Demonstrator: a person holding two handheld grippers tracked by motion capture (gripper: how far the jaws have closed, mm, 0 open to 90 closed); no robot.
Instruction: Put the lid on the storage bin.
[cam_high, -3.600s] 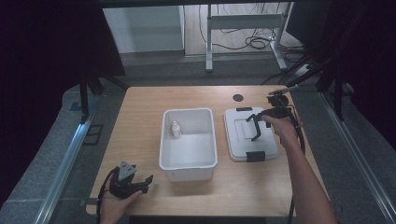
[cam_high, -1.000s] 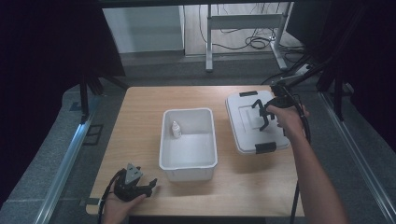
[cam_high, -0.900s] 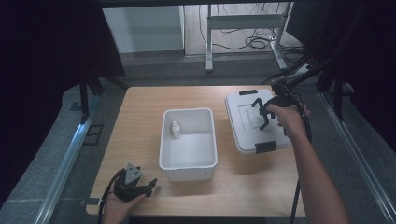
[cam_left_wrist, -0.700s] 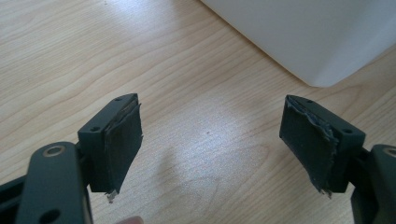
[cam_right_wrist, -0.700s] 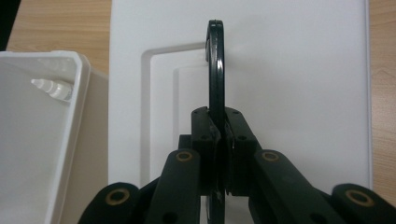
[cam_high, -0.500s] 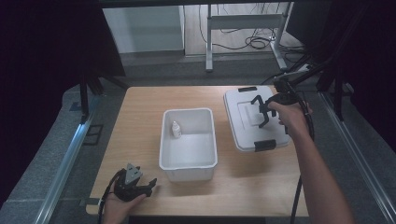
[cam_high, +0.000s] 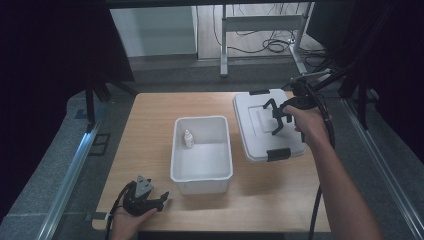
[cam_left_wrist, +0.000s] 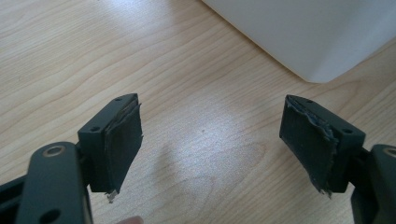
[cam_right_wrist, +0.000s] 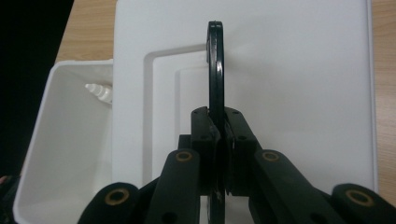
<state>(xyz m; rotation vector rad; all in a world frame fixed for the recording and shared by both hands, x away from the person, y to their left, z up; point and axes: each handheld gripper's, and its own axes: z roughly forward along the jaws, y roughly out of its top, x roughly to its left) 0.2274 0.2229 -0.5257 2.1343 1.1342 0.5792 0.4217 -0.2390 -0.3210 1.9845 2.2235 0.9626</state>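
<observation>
The right gripper (cam_high: 276, 116) has its fingers (cam_right_wrist: 204, 135) squeezed tight on the thin black handle (cam_right_wrist: 215, 70) of the white lid (cam_high: 260, 120). The lid is over the right side of the worktop (cam_high: 150, 130), tipped a bit, just beside the white box (cam_high: 201, 172). In the right gripper view the lid's edge reaches over the rim of the box. The box is open, and a small white bottle (cam_high: 187, 138) stands inside by its far left wall. The lid probably has to go on the box, and a few things could go wrong. The handle is thin, and the fingers hold only a little part of it, so the wide lid could swing or slip out and drop. If the lid comes in crooked, one edge could bump the rim and push the box along the worktop. The black clips (cam_high: 278, 154) on the lid's ends could catch on the rim too. The bottle looks lower than the rim, but I can't be sure the lid will miss it. The left gripper (cam_high: 152, 201) sits at the near left corner of the worktop with its fingers (cam_left_wrist: 122, 137) wide open, holding nothing. It is near the box but not touching it, so nothing keeps the box from sliding.
</observation>
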